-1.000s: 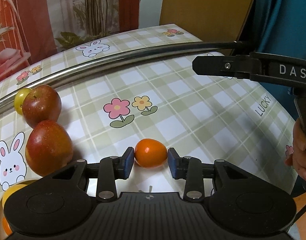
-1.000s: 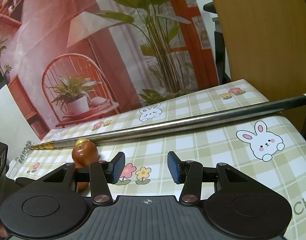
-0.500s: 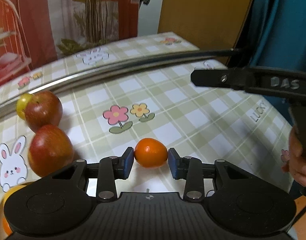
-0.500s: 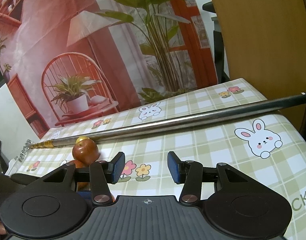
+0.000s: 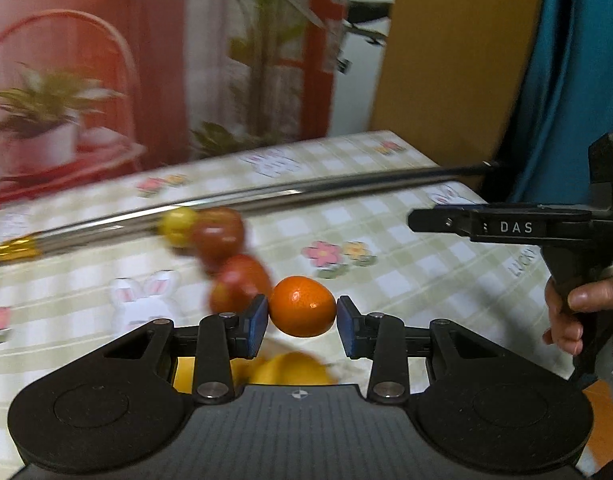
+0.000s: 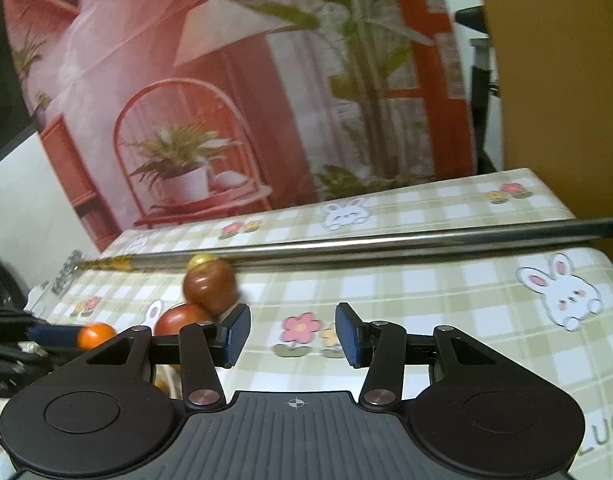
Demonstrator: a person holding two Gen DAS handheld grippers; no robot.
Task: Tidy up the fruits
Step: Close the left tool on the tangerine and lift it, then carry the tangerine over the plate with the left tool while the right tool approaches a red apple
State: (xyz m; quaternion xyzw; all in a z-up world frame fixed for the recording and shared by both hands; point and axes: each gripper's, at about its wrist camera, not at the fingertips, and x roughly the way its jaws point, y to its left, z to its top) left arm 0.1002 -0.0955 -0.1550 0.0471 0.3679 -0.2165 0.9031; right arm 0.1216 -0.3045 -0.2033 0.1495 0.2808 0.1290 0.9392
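Orange (image 5: 302, 306) sits clamped in the left hand-held gripper (image 5: 302, 322) above the table (image 5: 406, 280); right hand-held gripper (image 6: 292, 334) gapes empty.

Two red apples (image 6: 209, 289) sit one behind the other on a checked tablecloth (image 6: 446, 300), the farther against a metal rod (image 6: 386, 242) with a small yellow fruit (image 6: 198, 260) touching it. Nearer than the apples, the right gripper (image 6: 292, 334) stands open and empty. Left of the apples, blue pads hold a small orange (image 6: 95, 335).
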